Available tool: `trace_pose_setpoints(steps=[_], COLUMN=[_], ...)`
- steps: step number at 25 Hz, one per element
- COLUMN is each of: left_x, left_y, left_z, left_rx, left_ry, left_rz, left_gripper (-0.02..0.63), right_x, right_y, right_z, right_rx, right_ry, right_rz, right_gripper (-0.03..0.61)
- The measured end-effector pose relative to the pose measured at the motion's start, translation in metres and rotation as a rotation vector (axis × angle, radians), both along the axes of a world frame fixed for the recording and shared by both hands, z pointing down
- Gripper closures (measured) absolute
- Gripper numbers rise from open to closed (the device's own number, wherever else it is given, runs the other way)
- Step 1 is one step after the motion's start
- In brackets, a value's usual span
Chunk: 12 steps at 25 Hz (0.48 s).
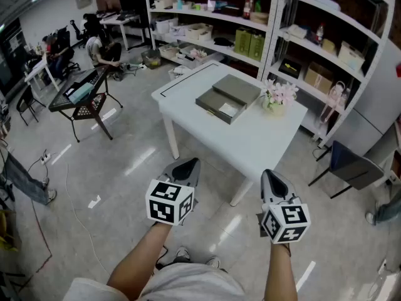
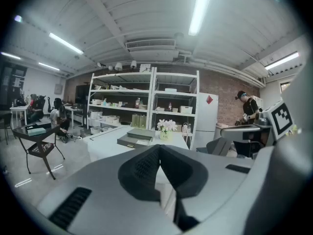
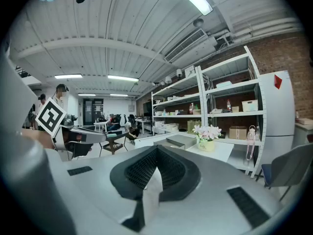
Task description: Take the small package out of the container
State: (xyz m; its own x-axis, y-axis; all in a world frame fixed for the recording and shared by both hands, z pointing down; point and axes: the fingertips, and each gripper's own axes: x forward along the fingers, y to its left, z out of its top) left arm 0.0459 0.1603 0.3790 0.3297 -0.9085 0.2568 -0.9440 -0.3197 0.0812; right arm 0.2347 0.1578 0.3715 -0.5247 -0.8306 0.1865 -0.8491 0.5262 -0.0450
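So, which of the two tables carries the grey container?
The white table in the middle: the grey container lies there beside a flower pot. The small black table stands far left, without it.

Glossy grey floor (image 1: 125, 162) under ceiling strip lights (image 2: 200, 6). White open shelving (image 1: 269, 17) lines a brick wall (image 3: 293, 53), beside what may be a refrigerator (image 3: 276, 106). A white tabletop (image 1: 250, 137) stands centre; a black side table (image 1: 62, 103) left.

Your container (image 1: 233, 89) sits just above the middle of the head view, on the white table (image 1: 263, 137). It's a flat grey-green box, set at an angle, with its shallow drawer (image 1: 213, 104) pulled out toward the lower left. The small package (image 1: 229, 110), white and flat, lies inside that open drawer.
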Motion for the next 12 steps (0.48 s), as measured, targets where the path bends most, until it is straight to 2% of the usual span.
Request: trace_pose_setpoints(steps=[12], left_x=[0.03], left_y=[-0.012], left_z=[0.003], left_rx=[-0.008], left_ry=[-0.008], left_rz=[-0.021], left_gripper=[0.611], right_x=[0.017], right_y=[-0.018], right_z=[0.006], right_rx=[0.0], right_ry=[-0.01], right_rz=[-0.028], right_gripper=[0.574])
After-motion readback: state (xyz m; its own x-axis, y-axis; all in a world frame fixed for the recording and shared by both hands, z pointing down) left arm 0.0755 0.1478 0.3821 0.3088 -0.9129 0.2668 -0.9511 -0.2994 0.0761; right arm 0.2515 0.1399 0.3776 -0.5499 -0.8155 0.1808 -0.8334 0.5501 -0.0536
